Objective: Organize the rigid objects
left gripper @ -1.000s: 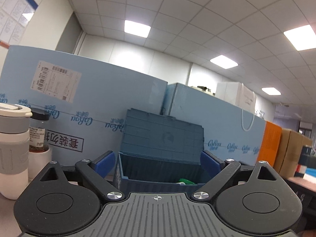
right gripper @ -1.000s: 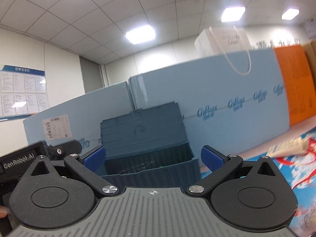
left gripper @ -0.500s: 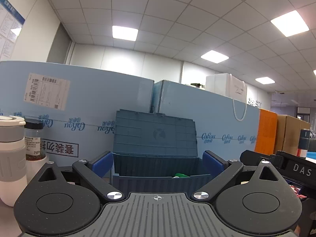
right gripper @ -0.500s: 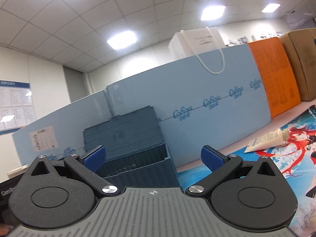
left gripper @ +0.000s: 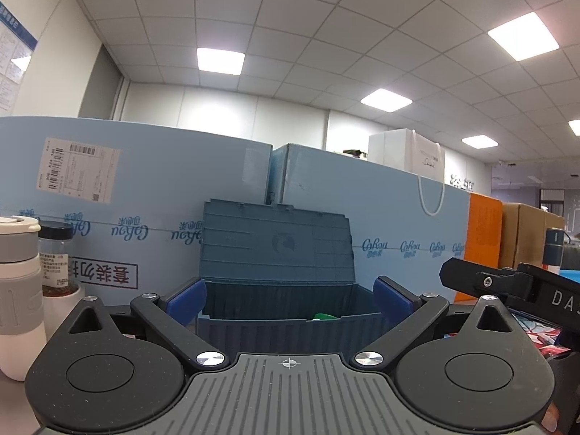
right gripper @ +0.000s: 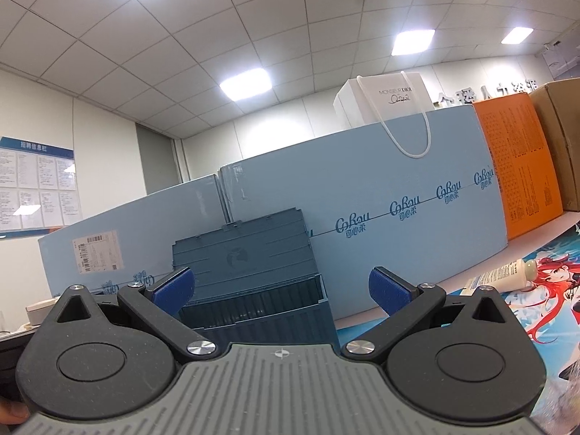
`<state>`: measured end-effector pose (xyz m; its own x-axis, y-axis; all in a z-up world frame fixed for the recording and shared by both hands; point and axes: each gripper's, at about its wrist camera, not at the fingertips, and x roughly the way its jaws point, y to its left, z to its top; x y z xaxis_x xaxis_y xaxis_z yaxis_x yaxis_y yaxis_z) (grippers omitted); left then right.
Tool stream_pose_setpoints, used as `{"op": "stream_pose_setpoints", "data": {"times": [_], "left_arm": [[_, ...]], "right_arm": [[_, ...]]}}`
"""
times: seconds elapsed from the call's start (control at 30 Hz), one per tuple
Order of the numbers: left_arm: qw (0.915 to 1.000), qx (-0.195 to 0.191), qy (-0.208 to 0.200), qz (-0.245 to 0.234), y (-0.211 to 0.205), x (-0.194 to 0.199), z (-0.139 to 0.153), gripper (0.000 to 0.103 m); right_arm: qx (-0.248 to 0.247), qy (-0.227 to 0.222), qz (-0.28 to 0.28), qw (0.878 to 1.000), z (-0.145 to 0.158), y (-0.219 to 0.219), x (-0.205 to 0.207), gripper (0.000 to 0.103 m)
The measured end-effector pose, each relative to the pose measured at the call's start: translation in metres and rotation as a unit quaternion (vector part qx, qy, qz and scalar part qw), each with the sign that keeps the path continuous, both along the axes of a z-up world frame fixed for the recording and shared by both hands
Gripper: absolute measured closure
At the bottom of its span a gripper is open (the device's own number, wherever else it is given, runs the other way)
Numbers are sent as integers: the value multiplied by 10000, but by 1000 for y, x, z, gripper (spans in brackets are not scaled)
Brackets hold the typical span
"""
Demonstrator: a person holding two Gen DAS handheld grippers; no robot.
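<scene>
1. Left gripper (left gripper: 290, 299) held level, blue pads spread wide with nothing pinched between them; jaws have just been easing further apart.
2. Straight ahead of it: a dark blue plastic storage box (left gripper: 286, 330), ribbed lid (left gripper: 277, 244) standing upright at the back, leaning on the pale blue cartons (left gripper: 152, 195) behind.
3. Inside the box, just over the front rim, a small green object (left gripper: 325, 316) (too little of it showing to name it).
4. At far left of the left view: a white tumbler with grey sleeve (left gripper: 18, 290), and just behind it a clear jar with black cap (left gripper: 54, 257) seated in a white cup.
5. At right of the left view, part of the other black tool (left gripper: 507, 286) reaching in, near the box's right side.
6. Right gripper (right gripper: 279, 288) likewise released, blue pads well apart and bare, aimed at the same box (right gripper: 268, 322) from its right.
7. On the right of that view, a cream tube (right gripper: 502, 275) lying on its side on a printed anime mat (right gripper: 543, 301), well apart from the box.
8. On top of the cartons, a white paper bag (right gripper: 384, 103), cord handles hanging down; an orange carton (right gripper: 518, 166) beside them.
</scene>
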<state>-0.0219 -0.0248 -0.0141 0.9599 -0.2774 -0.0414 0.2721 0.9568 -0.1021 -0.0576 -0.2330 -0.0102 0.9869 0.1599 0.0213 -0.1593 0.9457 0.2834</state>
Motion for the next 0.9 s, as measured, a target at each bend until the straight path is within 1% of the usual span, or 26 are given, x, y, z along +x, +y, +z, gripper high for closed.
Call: {"op": "stream_pose_setpoints", "data": {"times": [0.9], "left_arm": [[9999, 111, -37, 16, -4, -1, -2, 2]], "right_arm": [[-18, -19, 83, 10000, -1, 1, -3, 0]]}}
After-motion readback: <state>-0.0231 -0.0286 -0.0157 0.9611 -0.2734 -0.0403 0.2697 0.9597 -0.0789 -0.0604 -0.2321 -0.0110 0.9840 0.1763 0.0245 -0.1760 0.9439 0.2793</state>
